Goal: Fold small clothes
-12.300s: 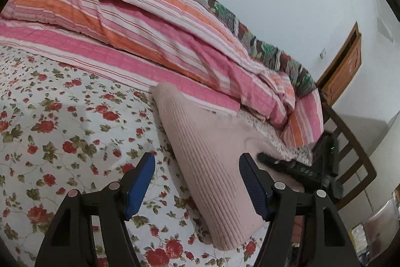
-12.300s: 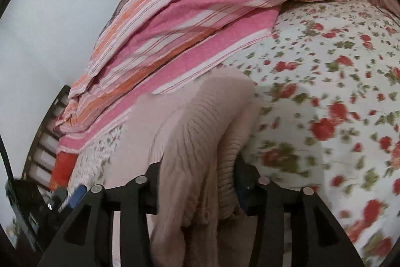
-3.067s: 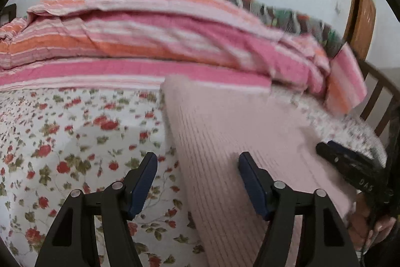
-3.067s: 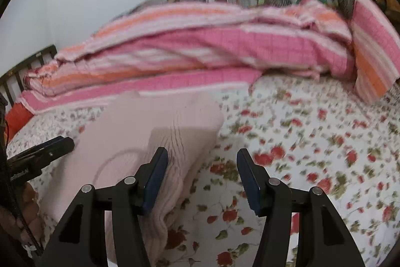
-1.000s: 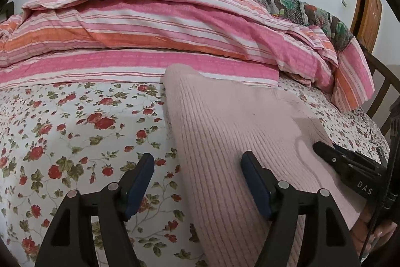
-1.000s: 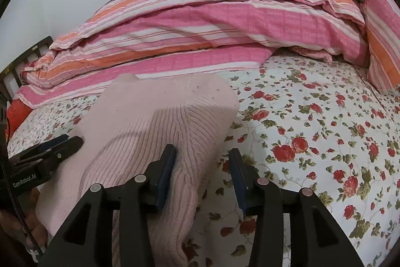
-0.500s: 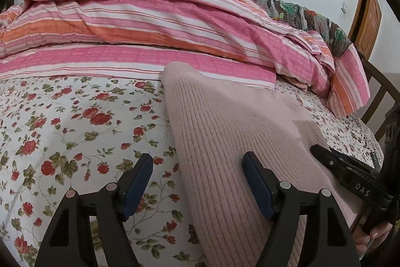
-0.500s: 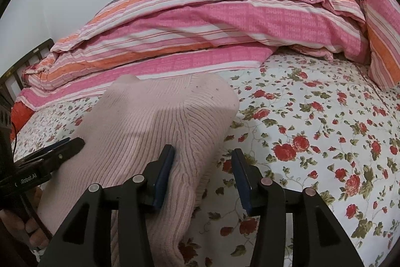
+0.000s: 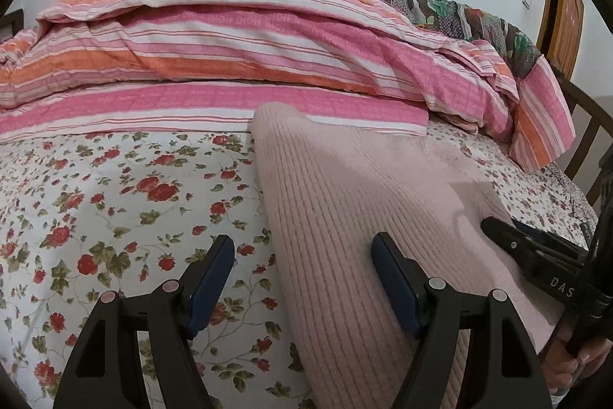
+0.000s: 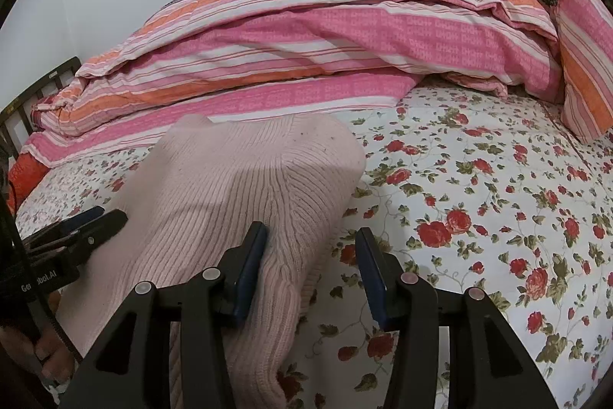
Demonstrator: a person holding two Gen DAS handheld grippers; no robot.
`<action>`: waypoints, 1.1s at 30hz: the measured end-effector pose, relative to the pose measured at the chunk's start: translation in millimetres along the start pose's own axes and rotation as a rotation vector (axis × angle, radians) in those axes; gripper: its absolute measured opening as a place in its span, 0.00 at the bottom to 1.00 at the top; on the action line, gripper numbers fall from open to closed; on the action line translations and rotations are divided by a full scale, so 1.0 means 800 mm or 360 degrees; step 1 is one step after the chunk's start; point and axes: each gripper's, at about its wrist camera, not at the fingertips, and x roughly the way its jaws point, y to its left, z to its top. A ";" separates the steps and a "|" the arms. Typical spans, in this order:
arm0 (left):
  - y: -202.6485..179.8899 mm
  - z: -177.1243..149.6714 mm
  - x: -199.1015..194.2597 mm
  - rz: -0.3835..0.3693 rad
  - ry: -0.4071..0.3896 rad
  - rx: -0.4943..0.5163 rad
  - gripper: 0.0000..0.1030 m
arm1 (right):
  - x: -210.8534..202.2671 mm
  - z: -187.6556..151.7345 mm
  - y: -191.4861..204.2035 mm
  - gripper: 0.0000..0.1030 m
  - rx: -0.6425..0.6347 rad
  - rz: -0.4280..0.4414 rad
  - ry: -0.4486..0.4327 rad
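Item: pink knitted garment [image 9: 345, 217], pale, ribbed, folded into a thick oblong pad; small dark specks are seen near its far corner in the right wrist view. Location: laid on the floral bedsheet [image 9: 115, 202], its far end touching the striped pink-and-orange quilt [image 9: 268, 56]. Long axis is run from the near edge of the bed toward the quilt, ribs along it.

Lettering: "DAS" is read on the right gripper [image 9: 515, 236]; the left gripper's [image 10: 95, 219] body is marked with a word partly hidden, ending "bot.AI".

Left gripper: jaws held apart, straddling the garment's left edge, nothing clamped. Right gripper: jaws parted over the garment's right edge, unclamped.
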 end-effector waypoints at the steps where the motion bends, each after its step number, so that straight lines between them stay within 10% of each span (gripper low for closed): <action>1: 0.001 0.000 0.000 -0.0004 0.0003 -0.0010 0.71 | 0.000 0.000 0.000 0.45 -0.0001 -0.0002 -0.0001; 19: -0.017 -0.023 -0.047 0.0069 -0.0013 0.0011 0.70 | -0.051 -0.015 -0.001 0.50 0.0000 0.0005 0.0080; 25: -0.027 -0.046 -0.065 0.0053 0.0166 -0.0020 0.69 | -0.084 -0.028 0.000 0.51 -0.0010 -0.0011 0.0128; 33: -0.057 -0.042 -0.161 0.0069 0.0018 -0.0051 0.69 | -0.176 -0.057 0.002 0.54 0.0027 -0.0060 0.0063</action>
